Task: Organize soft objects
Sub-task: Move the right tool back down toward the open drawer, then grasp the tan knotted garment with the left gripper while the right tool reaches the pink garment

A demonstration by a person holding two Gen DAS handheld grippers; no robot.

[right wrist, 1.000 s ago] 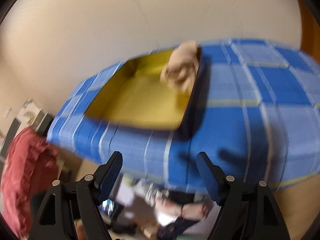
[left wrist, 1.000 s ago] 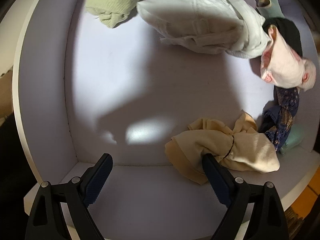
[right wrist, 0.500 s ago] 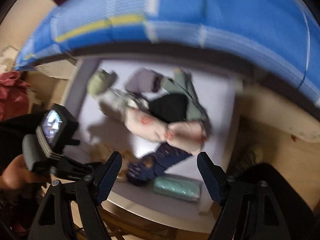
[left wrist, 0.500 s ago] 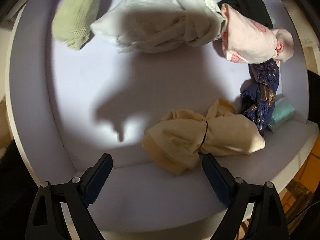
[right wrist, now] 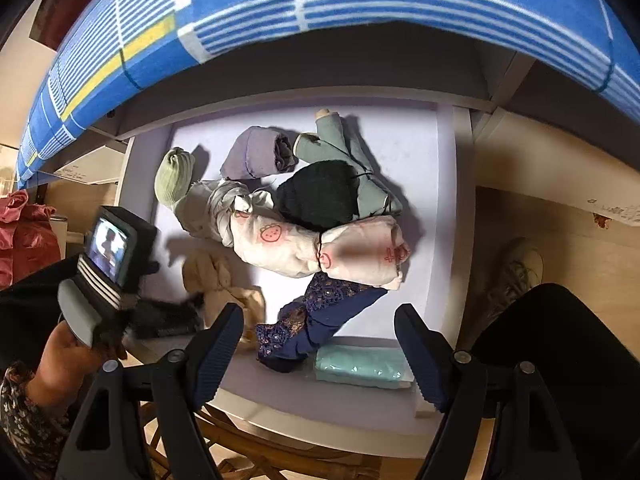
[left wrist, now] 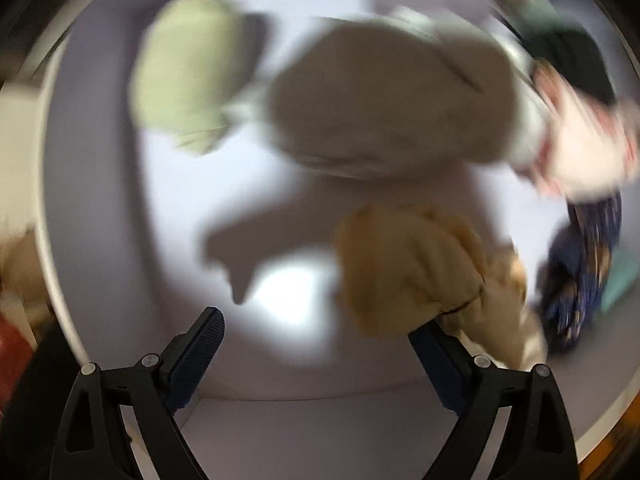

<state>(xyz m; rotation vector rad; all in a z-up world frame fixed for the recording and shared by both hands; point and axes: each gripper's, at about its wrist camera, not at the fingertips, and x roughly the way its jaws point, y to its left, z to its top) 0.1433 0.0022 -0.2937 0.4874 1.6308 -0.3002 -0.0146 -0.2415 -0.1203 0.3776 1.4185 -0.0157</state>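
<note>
**A:** Shifted quite a bit since a second ago: the right gripper (right wrist: pixel 318 344) was aimed at the blue checked blanket (right wrist: pixel 360 4) with a yellow tray on it, and now it's tipped down over the white drawer (right wrist: pixel 456 240). Nothing is gripped, jaws spread wide and empty. The left view has gone blurry, and the beige bundle (left wrist: pixel 404 276) has slid toward the middle between the prongs.

**B:** So a pick-up is being lined up? What's closest?

**A:** Probably, that's only a guess. Nearest the drawer's front edge: the teal pack (right wrist: pixel 362 366) and the navy patterned cloth (right wrist: pixel 320 320), right under the right claw. The beige bundle sits at the front-left, below the left gripper (left wrist: pixel 316 336), which is spread open too, nothing clamped. Mid-drawer there's the pink printed bundle (right wrist: pixel 316 248), behind it the black roll (right wrist: pixel 320 196), with the green sock roll (right wrist: pixel 174 178) and the purple roll (right wrist: pixel 256 154) toward the back.

**B:** Next move?

**A:** A drop onto one bundle and a squeeze would be needed. Floppy cloth, so a centred grab is advised.
</note>
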